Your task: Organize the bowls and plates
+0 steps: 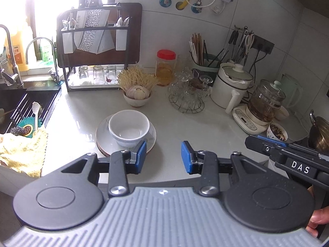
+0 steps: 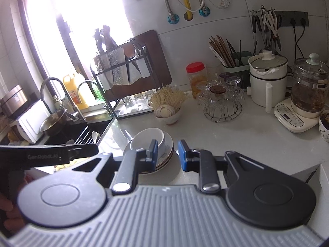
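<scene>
Fingers of the left gripper [image 1: 163,157] stand moderately apart and empty, the right gripper [image 2: 168,155] narrower, also empty. The white bowl [image 1: 129,128] on stacked plates [image 1: 102,138] sits on the surface [image 1: 205,127] just ahead-left of both, nearer the left gripper's left finger; both grippers tilt downward.

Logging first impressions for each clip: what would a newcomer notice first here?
Probably the white bowl sitting on a short stack of plates near the counter's front edge, beside the sink. Both the left hand-held gripper and right hand-held gripper hover before it, jaws open and empty. Behind, the counter is crowded with a dish rack and kettles.
</scene>
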Motion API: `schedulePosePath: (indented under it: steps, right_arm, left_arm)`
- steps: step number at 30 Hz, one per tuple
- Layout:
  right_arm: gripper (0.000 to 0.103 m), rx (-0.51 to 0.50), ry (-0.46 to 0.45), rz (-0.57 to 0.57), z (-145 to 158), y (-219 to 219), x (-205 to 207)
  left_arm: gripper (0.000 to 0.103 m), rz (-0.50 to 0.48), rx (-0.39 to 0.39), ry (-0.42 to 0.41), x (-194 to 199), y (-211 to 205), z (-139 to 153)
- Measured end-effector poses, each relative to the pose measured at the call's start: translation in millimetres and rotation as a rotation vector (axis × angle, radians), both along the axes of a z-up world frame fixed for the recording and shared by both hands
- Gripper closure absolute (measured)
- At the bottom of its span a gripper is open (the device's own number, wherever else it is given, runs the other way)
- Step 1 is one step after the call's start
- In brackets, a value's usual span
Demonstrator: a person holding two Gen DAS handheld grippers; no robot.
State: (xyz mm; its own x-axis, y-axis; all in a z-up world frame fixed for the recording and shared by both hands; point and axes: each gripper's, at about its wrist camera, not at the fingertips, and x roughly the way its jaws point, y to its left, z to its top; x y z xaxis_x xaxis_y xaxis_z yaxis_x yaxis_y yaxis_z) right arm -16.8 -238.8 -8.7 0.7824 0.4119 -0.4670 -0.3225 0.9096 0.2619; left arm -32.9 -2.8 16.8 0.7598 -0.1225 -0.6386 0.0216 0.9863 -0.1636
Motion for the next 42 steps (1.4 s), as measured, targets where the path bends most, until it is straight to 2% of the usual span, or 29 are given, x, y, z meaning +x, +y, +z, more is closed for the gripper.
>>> schedulePosePath:
  steps: [7, 20, 23, 25, 26, 27, 28, 29, 33, 42]
  right_arm:
    - [0.077, 0.005, 0.003, 0.013, 1, 0, -7]
    - [0.077, -0.017, 0.003, -0.015, -5, -6, -27]
    - [0.077, -0.033, -0.001, -0.026, -8, -7, -30]
    - [0.076, -0.03, 0.001, -0.037, -11, -8, -31]
    - [0.062, -0.03, 0.001, -0.045, -13, -9, -31]
    - [0.048, -0.031, 0.001, -0.052, -15, -9, -31]
    - [0.045, -0.031, 0.002, -0.055, -16, -10, -32]
    - [0.045, -0.031, 0.0, -0.054, -17, -10, -33]
    - [0.045, -0.033, -0.014, -0.044, -18, -11, -38]
    - [0.045, -0.029, -0.002, -0.021, -24, -9, -35]
  left_arm:
    - [0.06, 0.003, 0.015, 0.006, -13, -1, 3]
    - [0.058, 0.007, -0.004, 0.008, -30, -3, -5]
    - [0.052, 0.014, -0.013, 0.013, -34, -2, -9]
    - [0.041, 0.01, -0.018, 0.024, -36, -3, -12]
    - [0.034, 0.014, -0.013, 0.027, -37, -4, -14]
    - [0.032, 0.024, -0.006, 0.023, -39, -4, -16]
    - [0.031, 0.028, -0.003, 0.02, -40, -4, -18]
    - [0.03, 0.028, -0.002, 0.023, -41, -4, -19]
    - [0.014, 0.055, 0.001, 0.028, -46, -3, -23]
    - [0.005, 0.112, 0.062, 0.02, -54, -2, -28]
